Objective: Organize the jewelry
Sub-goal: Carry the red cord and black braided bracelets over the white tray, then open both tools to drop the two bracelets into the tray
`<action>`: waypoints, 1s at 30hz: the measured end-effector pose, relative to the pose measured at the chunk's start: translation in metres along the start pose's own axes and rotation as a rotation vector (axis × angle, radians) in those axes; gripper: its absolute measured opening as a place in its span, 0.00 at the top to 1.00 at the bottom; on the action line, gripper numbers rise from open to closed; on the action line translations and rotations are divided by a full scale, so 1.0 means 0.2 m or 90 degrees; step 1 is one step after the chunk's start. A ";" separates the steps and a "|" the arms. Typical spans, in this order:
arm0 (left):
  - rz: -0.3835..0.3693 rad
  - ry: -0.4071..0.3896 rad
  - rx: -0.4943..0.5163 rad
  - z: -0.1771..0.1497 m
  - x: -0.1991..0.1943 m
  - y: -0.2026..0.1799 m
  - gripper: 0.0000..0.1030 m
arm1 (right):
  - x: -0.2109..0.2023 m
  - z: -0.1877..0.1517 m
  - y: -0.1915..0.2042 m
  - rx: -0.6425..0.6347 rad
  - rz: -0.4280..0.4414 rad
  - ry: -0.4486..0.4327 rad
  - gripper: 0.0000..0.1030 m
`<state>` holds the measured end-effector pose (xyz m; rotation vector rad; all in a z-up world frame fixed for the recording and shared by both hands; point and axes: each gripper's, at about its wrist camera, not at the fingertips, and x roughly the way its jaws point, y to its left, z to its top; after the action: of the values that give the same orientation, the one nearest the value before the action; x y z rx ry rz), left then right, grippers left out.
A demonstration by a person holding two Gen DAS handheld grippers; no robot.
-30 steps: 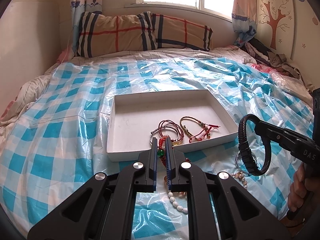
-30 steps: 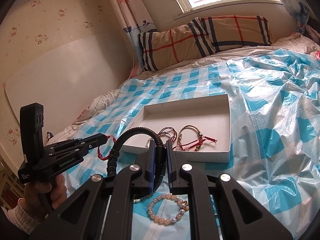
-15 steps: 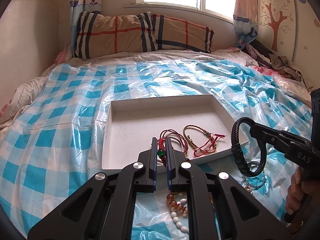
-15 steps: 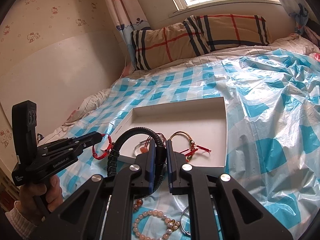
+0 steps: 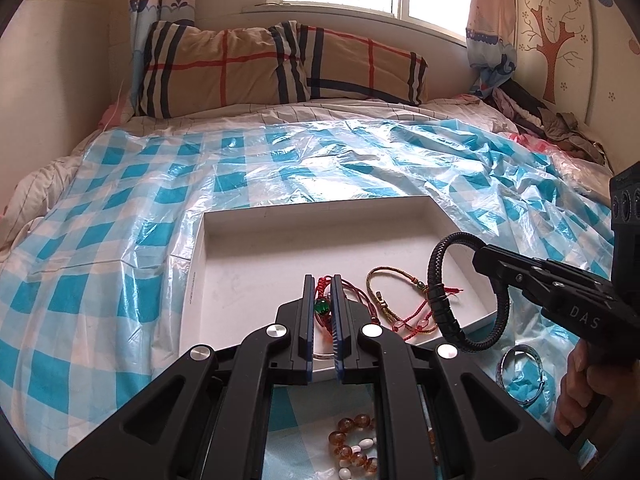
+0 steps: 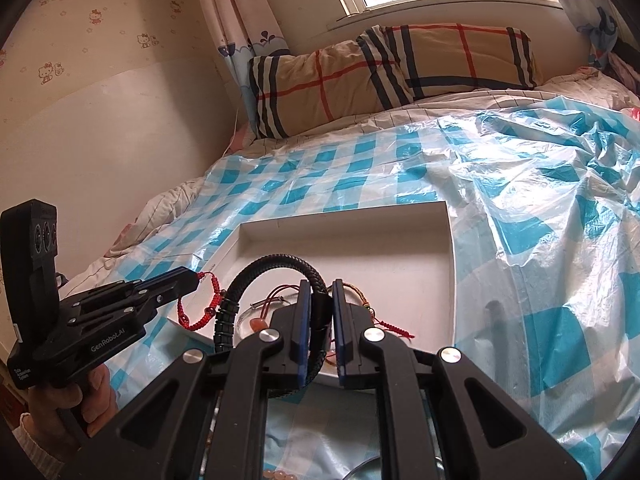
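Note:
A white shallow tray (image 5: pixel 272 256) lies on the blue-checked plastic sheet; a gold-brown cord bracelet (image 5: pixel 382 294) and dark red cords lie in its near part. My left gripper (image 5: pixel 321 280) is shut on a red cord bracelet with a green bead (image 5: pixel 321 307), over the tray's near edge. To its right, my right gripper (image 5: pixel 478 258) is shut on a black braided bracelet (image 5: pixel 436 276) that hangs over the tray's near right corner. In the right wrist view the right gripper (image 6: pixel 320 286) pinches the black bracelet (image 6: pixel 276 261), and the left gripper (image 6: pixel 192 278) dangles the red bracelet (image 6: pixel 200 322) beside the tray (image 6: pixel 360 248).
On the sheet in front of the tray lie a silver bangle (image 5: pixel 520 372) and an amber-and-white bead bracelet (image 5: pixel 356 440). A plaid pillow (image 5: pixel 280 68) and a window sit at the bed's head. A clothes pile (image 5: pixel 556 124) lies far right; a wall borders the left.
Both grippers have moved forward and a little down, from in front of the tray to over its near edge, each still holding its bracelet. The loose bracelets have slid toward the bottom of the views.

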<state>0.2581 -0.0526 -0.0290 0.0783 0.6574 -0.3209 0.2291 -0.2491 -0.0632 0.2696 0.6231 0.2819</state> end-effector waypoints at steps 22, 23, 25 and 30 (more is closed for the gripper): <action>0.016 0.043 -0.019 -0.01 0.20 0.03 0.83 | 0.13 0.03 -0.05 0.009 -0.028 0.008 0.73; 0.018 0.040 -0.019 -0.01 0.18 0.03 0.81 | 0.12 0.03 -0.06 0.010 -0.028 0.006 0.73; 0.020 0.038 -0.020 -0.01 0.15 0.03 0.74 | 0.07 0.03 -0.05 0.014 -0.028 0.004 0.73; 0.026 0.048 -0.023 -0.05 0.02 0.02 0.63 | -0.09 0.01 -0.02 0.015 -0.028 0.000 0.68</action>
<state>0.2565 -0.0472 -0.0393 0.0688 0.7345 -0.2672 0.2173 -0.2596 -0.0538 0.2789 0.6312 0.2321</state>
